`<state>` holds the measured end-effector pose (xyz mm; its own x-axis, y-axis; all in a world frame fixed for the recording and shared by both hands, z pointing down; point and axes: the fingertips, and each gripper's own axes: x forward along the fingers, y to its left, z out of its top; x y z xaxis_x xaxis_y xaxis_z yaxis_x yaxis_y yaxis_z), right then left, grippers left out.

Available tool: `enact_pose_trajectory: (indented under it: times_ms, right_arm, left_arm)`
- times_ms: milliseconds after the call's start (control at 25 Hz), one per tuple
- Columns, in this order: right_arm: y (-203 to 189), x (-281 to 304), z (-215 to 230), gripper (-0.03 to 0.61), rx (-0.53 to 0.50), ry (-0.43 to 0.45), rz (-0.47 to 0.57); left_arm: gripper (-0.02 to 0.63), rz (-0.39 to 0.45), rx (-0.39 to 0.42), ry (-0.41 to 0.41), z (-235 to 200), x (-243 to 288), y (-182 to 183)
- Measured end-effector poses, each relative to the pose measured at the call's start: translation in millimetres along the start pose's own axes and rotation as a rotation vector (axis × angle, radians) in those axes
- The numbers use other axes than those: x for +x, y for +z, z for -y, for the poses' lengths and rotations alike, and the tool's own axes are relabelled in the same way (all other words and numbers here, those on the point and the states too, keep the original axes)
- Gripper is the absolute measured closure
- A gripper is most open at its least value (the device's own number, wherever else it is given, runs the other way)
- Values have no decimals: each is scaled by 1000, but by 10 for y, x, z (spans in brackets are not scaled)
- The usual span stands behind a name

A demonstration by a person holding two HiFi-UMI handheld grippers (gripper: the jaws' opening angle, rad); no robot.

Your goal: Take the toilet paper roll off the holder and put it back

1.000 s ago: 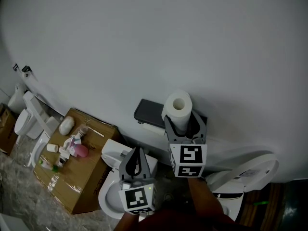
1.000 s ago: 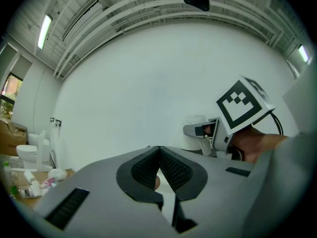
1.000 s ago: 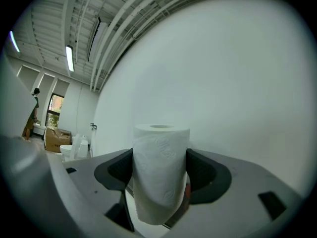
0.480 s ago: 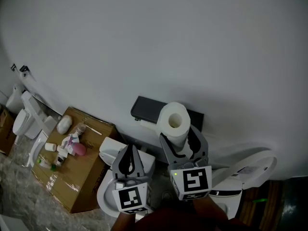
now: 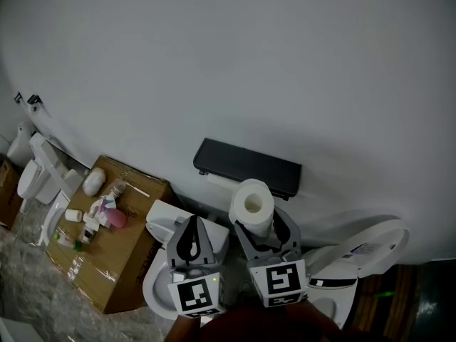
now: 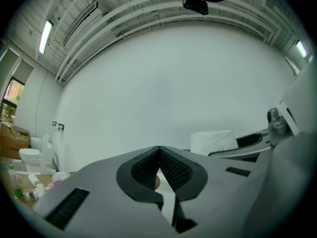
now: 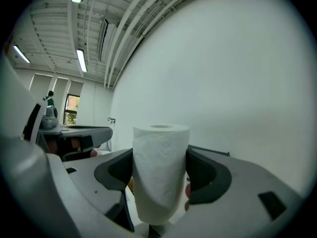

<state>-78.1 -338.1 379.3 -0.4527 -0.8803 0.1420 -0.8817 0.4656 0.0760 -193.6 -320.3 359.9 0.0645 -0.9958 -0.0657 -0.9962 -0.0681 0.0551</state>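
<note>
The floor [image 5: 25,291] is grey and mottled, like stone. A brown cardboard box [image 5: 125,262] stands on it, set close against the white wall. Small things lie in a loose cluster on the box's top: a white rounded object [image 5: 93,182] near the wall-side edge, a pink object [image 5: 115,220] nearer the middle, and a small white cylinder [image 5: 73,216] towards the left edge. Among them are a few bits too small to tell. Three white toilets also stand on the floor: one [image 5: 34,179] left of the box, another [image 5: 158,228] just beside its right end, and a third [image 5: 374,248] farther right with its lid raised.
</note>
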Motion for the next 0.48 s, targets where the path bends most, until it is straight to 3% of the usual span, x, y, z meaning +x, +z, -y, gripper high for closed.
enact_pose_trajectory:
  times_ms: [480]
  right_arm:
    - [-372, 41, -67, 249, 31, 15, -42]
  left_arm:
    - [599, -14, 10, -2, 18, -95, -167]
